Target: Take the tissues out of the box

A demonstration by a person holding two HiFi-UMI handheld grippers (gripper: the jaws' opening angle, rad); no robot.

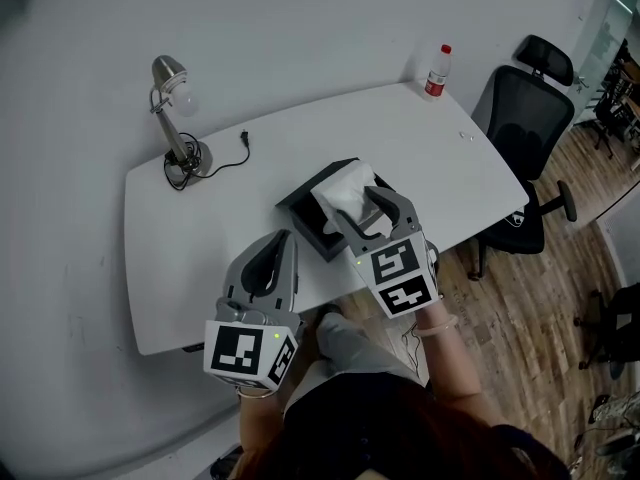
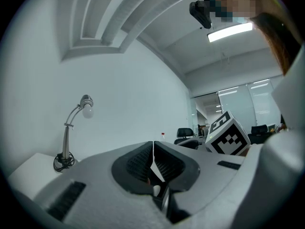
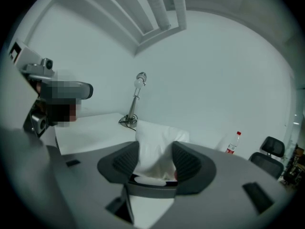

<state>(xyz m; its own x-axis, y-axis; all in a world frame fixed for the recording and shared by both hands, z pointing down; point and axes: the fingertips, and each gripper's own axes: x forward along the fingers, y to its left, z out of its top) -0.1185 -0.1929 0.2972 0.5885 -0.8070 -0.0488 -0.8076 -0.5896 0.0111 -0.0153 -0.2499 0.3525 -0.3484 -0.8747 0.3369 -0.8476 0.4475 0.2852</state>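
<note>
A dark tissue box [image 1: 303, 211] lies on the white table [image 1: 200, 258] near its front edge. A white tissue [image 1: 346, 194] stands up out of its top. My right gripper [image 1: 363, 211] reaches over the box from the near side. In the right gripper view the tissue [image 3: 155, 144] stands between the two pads of this gripper [image 3: 156, 160]. The jaws are wide apart and do not squeeze it. My left gripper [image 1: 284, 242] hovers at the table's front edge, left of the box. Its jaws [image 2: 153, 149] are shut with nothing in them.
A silver desk lamp [image 1: 172, 108] with a black cord stands at the table's back left. A red-capped bottle [image 1: 436, 71] stands at the back right corner. A black office chair [image 1: 525, 133] is to the right of the table, on wooden floor.
</note>
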